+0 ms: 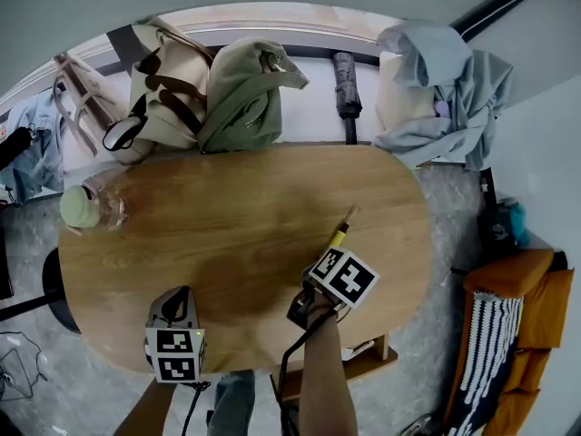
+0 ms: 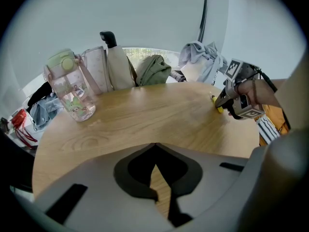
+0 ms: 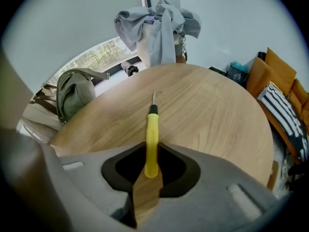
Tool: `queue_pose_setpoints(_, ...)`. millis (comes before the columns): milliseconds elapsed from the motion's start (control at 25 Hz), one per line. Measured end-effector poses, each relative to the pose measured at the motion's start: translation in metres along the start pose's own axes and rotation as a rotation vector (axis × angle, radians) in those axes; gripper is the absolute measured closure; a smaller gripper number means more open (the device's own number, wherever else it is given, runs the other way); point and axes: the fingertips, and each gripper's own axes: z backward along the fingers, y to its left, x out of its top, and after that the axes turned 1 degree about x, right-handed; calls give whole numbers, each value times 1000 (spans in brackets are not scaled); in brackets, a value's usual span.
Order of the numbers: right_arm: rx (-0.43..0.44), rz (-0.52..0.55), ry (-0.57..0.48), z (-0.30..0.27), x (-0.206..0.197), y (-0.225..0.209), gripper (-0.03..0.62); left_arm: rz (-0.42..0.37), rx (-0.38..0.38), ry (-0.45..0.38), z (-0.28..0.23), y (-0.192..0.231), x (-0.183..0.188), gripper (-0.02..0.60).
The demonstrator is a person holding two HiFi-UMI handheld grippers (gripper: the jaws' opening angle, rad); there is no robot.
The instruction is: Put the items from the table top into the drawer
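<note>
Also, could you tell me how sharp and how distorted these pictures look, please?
Head view: fisheye bends the table edge, and the light is soft. Left gripper view: bottle sharp, corners dark. Right gripper view: screwdriver sharp, no glare.

An oval wooden table carried just two loose items, seen from the head view. A clear water bottle with a pale green lid stood upright near the tabletop's 9 o'clock edge. Well apart from it, a yellow-handled screwdriver lay flat at about 3 o'clock, its metal tip pointing toward 1 o'clock.
</note>
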Motion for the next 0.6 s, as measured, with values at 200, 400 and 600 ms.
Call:
queue_pose_setpoints(200, 12, 26, -4, 9, -7, -6, 516, -4, -6, 4, 0, -10, 0, 586)
queue_pose_setpoints(400, 30, 89, -8, 27, -16, -15, 516, 0, -7, -6, 1, -27, 3, 586)
queue_pose_setpoints(600, 54, 154, 14, 40, -33, -30, 516, 0, -18, -15, 3, -51, 3, 586)
